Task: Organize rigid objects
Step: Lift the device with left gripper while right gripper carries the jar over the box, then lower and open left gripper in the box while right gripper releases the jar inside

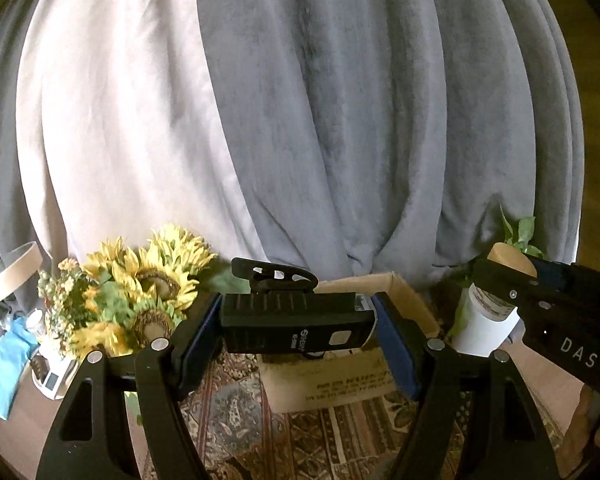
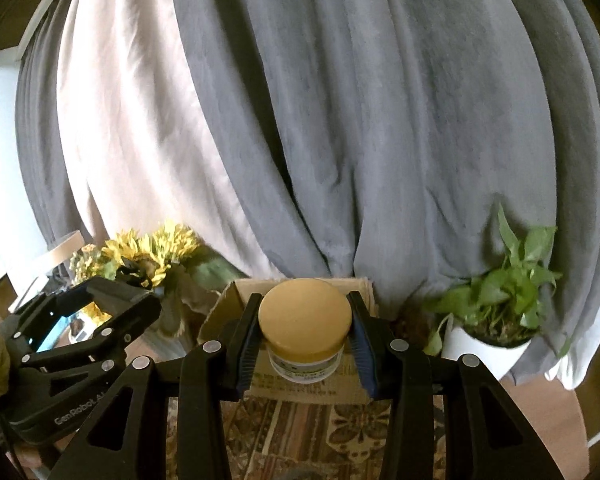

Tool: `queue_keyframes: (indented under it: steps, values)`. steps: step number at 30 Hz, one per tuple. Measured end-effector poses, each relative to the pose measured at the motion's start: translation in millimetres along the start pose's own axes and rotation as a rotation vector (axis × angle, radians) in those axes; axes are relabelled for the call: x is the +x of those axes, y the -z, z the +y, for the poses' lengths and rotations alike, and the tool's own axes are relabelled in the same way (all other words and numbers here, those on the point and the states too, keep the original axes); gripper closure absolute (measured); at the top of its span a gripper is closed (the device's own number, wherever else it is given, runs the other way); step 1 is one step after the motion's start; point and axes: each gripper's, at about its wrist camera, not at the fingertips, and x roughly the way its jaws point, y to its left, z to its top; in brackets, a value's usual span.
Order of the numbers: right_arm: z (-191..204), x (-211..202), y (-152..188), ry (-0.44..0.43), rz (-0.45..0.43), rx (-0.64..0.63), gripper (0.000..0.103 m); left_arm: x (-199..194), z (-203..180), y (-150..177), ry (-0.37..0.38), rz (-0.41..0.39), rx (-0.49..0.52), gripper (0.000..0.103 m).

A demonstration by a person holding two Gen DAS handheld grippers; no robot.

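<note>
Left gripper: jaws set fairly wide, clamped on a black rectangular device held crosswise between the blue pads. The device carries a small white button patch and pale lettering on its near face; a black clip stands up from its top edge. It is lifted clear of the surface below.

Right gripper: jaws narrow, closed on a white jar with a tan lid. The pads press the lid on both sides. Jar upright, label partly readable only as small print. In the left wrist view the same jar shows at right, held in the right gripper's black fingers.

Below both: patterned rug-like cloth on the worktop.

Just behind the held things: open cardboard box, flaps up, printed text on its near wall. Contents cannot be made out.

Further left: bunch of sunflowers, with a blue cloth and a small white gadget near the edge.

Further right: green potted plant in a white pot.

Far: grey curtain with a pale cream panel at left, hanging in folds.
</note>
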Motion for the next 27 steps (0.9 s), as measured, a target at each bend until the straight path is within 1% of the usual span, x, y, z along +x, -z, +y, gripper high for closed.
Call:
queue_keyframes:
  steps: [10,18,22,27]
  values:
    - [-0.3,34.4,-25.0,-0.010,0.050,-0.011,0.061,40.0,3.8,-25.4,0.021,0.056,0.030,0.030]
    - [-4.2,72.1,-40.5,-0.013,0.113,-0.030,0.061,75.2,3.1,-36.0,0.019,0.095,0.057,0.031]
    - [-8.1,93.6,-42.8,-0.008,0.149,-0.024,0.061,100.7,5.2,-36.7,0.032,0.152,0.042,0.031]
    - [-13.0,122.0,-43.5,-0.019,0.216,-0.012,0.061,135.0,5.8,-36.7,0.047,0.248,0.031,0.031]
